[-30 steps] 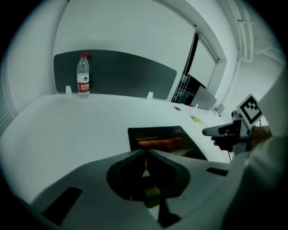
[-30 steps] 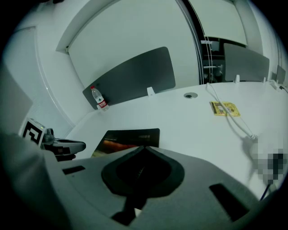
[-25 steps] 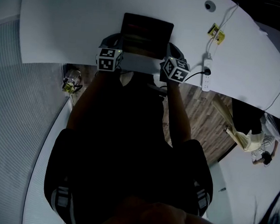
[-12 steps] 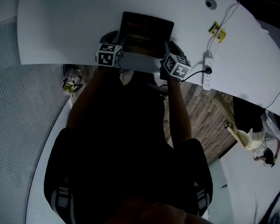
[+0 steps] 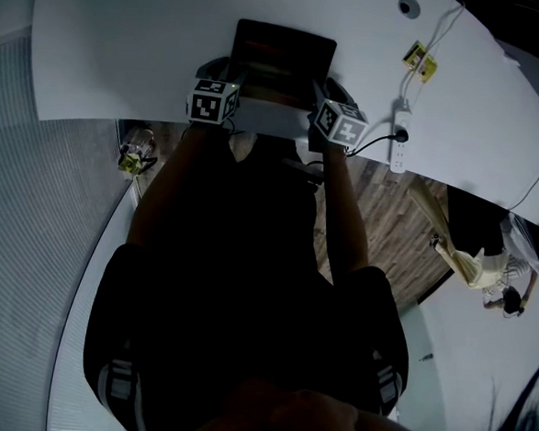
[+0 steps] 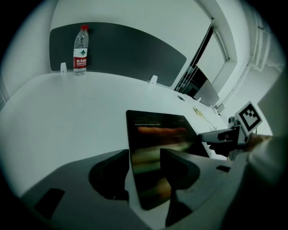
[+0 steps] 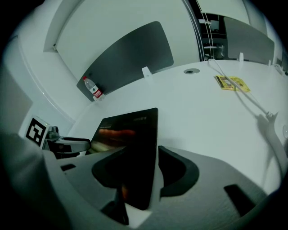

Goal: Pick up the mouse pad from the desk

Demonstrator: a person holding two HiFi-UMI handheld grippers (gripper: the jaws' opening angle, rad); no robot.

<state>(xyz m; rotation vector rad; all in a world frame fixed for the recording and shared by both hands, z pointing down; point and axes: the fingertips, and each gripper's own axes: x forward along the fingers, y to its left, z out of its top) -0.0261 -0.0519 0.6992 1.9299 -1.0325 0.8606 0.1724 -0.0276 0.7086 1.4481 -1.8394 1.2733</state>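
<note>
Left gripper (image 6: 145, 155) and right gripper (image 7: 141, 155) are letting go, jaws just spreading apart. Each is loosely straddling a near corner of the dark, glossy rectangular mouse pad (image 5: 282, 59), which is lying on the white curved desk (image 5: 124, 52), upper centre of the head view.

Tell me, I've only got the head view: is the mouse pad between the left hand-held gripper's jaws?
Observer: Yes. The left hand-held gripper has just been opening; its jaws stand apart with the near end of the mouse pad between them.
Operator: And the right one?
Observer: The right hand-held gripper has just been opening too, jaws apart, the pad's right edge between them.
Operator: Anything beyond the pad?
Observer: A water bottle stands upright at the far edge of the desk.
</note>
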